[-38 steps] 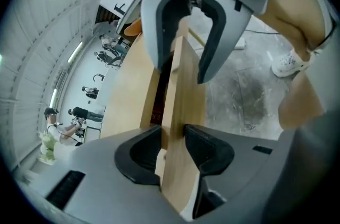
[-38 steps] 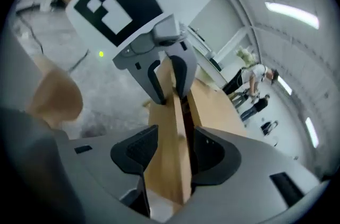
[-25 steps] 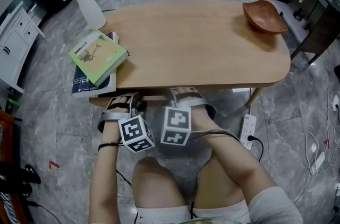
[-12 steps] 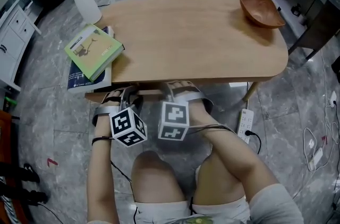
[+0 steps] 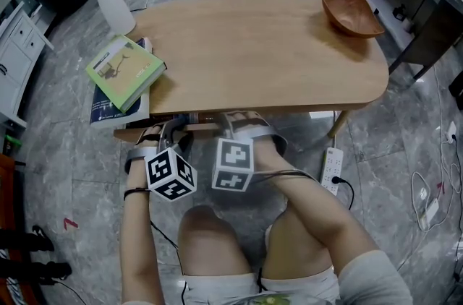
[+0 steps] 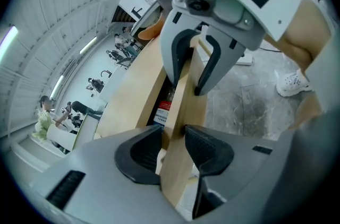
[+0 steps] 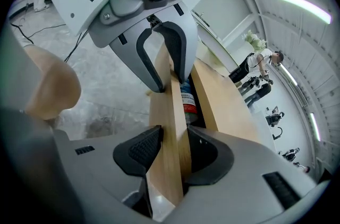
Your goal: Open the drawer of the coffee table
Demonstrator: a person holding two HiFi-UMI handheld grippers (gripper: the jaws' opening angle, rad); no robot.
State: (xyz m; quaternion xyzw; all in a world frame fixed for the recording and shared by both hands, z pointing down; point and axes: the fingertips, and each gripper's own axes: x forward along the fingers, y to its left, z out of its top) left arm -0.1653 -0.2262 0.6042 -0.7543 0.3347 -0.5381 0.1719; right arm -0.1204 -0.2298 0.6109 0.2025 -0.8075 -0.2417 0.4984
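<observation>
Now the left gripper (image 6: 172,147) and right gripper (image 7: 172,152) are clamping the drawer (image 6: 180,106) front at 6 o'clock; uneven pulling risks jamming it.

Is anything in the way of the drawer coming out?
Nothing blocks the claws: the left claw and right claw both pinch the drawer front. Only the person's knees sit in its path and might stop it.

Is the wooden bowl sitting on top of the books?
No: on the table, the wooden bowl sits far right, the books at the left edge.
</observation>
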